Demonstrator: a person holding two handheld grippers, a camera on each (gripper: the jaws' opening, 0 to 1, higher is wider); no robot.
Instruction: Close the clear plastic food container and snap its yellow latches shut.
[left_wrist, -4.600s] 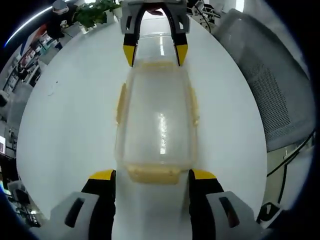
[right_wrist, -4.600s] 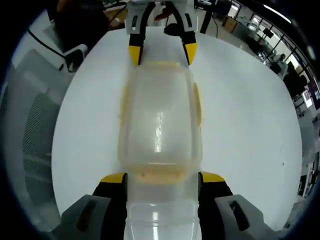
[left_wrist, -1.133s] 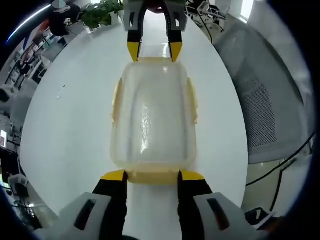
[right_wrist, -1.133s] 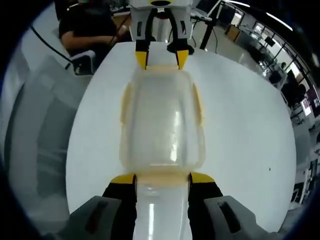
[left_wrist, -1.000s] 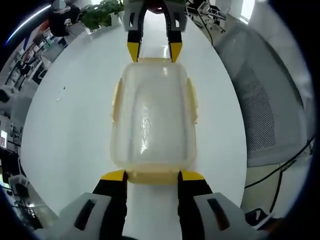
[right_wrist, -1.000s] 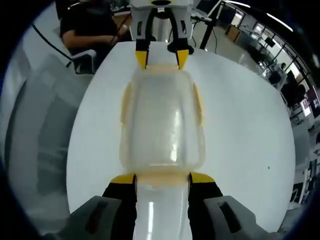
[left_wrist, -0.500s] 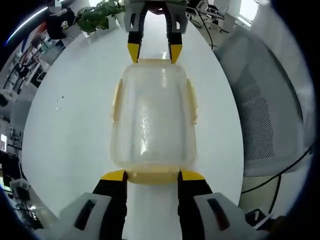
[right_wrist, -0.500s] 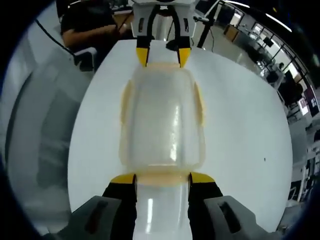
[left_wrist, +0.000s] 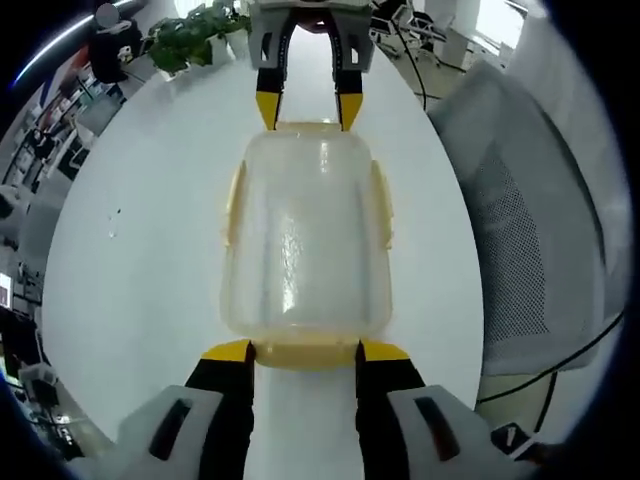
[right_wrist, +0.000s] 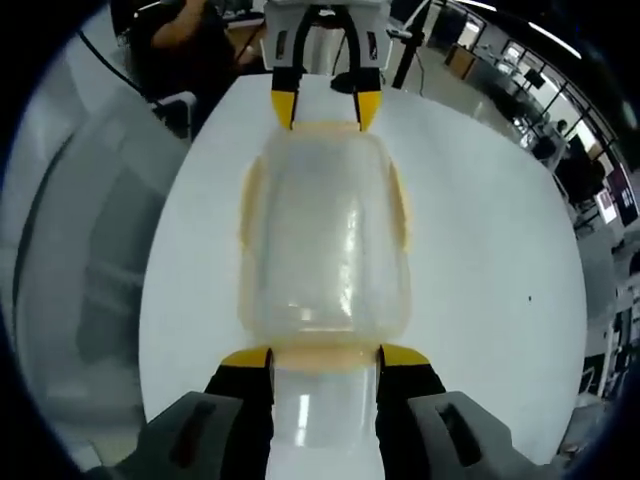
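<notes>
The clear plastic container (left_wrist: 305, 225) with its lid on stretches lengthwise between both grippers over the white table (left_wrist: 150, 260). Yellow side latches (left_wrist: 236, 205) lie along its long edges. My left gripper (left_wrist: 306, 352) is shut on the near yellow end latch (left_wrist: 305, 356). At the far end, my right gripper (left_wrist: 307, 110) clamps the opposite end latch. In the right gripper view the same container (right_wrist: 325, 235) runs from my right gripper (right_wrist: 325, 357), shut on its end latch (right_wrist: 325, 360), to my left gripper (right_wrist: 325, 108) at the top.
A grey mesh chair (left_wrist: 530, 230) stands past the table's edge, and it shows again as the chair (right_wrist: 80, 250) in the right gripper view. A green plant (left_wrist: 190, 35) sits at the far rim. A seated person (right_wrist: 165, 40) is beyond the table.
Compared with 4.6 s ago, both grippers' jaws have narrowed onto the end latches. Over the last second the grips hold steady and the background has drifted slightly with the cameras.
</notes>
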